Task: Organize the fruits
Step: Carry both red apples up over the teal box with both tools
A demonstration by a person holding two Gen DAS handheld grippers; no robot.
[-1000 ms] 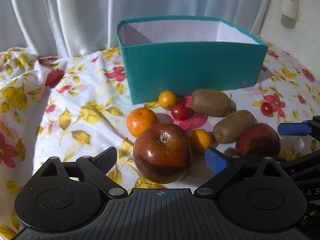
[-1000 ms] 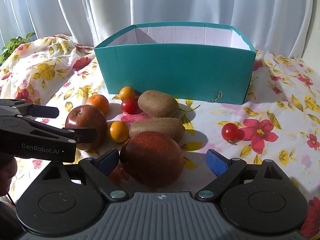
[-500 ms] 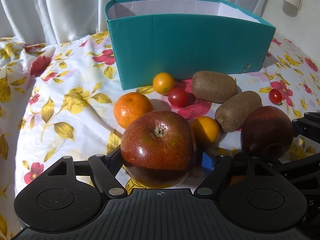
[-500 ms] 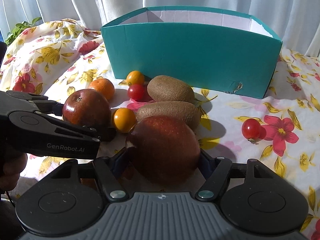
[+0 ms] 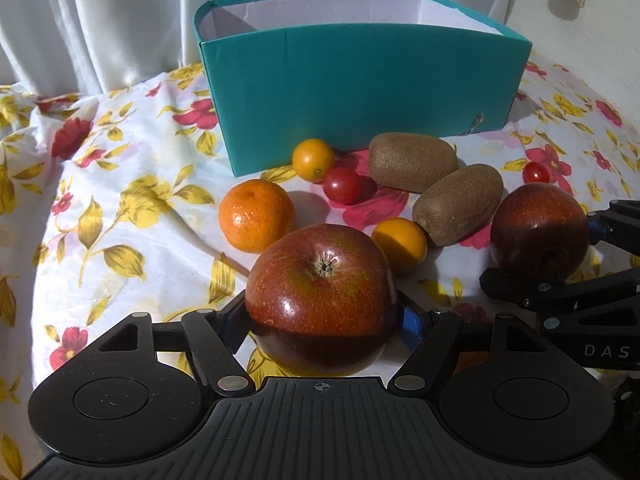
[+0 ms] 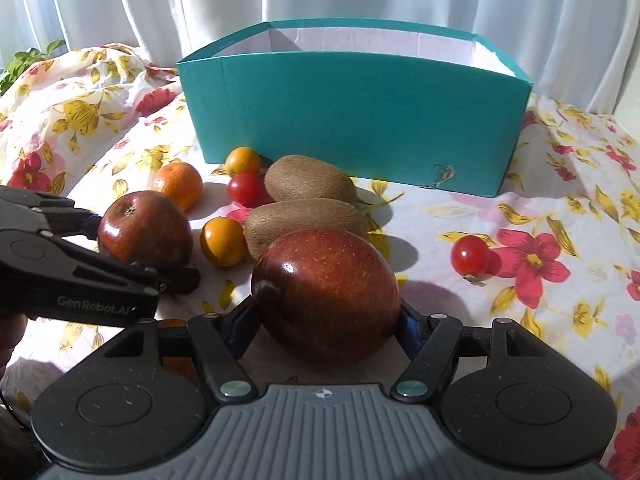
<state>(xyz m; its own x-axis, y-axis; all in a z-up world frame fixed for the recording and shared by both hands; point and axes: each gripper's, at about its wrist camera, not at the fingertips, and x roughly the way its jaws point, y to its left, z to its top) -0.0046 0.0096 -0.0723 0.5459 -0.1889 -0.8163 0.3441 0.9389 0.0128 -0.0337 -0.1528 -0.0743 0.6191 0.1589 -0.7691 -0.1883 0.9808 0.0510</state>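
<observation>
Two dark red apples lie on the flowered cloth in front of a teal box [image 5: 360, 80]. My left gripper [image 5: 320, 314] has its jaws closing on the left apple [image 5: 320, 276], stem end up, and both pads touch its sides. In the right wrist view my right gripper [image 6: 326, 320] is shut on the right apple [image 6: 326, 288], which lies on its side. Each gripper also shows in the other view: the right gripper [image 5: 540, 248] around its apple [image 5: 538, 224], the left gripper [image 6: 140, 248] around its apple [image 6: 144, 228].
Between the apples and the box lie a mandarin [image 5: 256, 216], two kiwis [image 5: 412, 162] [image 5: 458, 204], two small orange tomatoes [image 5: 313, 159] [image 5: 400, 244] and a red cherry tomato [image 5: 342, 185]. Another cherry tomato [image 6: 470, 255] sits alone to the right. White curtains hang behind.
Both grippers stood open around their apples a second ago. Their jaws have since closed onto the apples. The hands have shifted slightly forward.
</observation>
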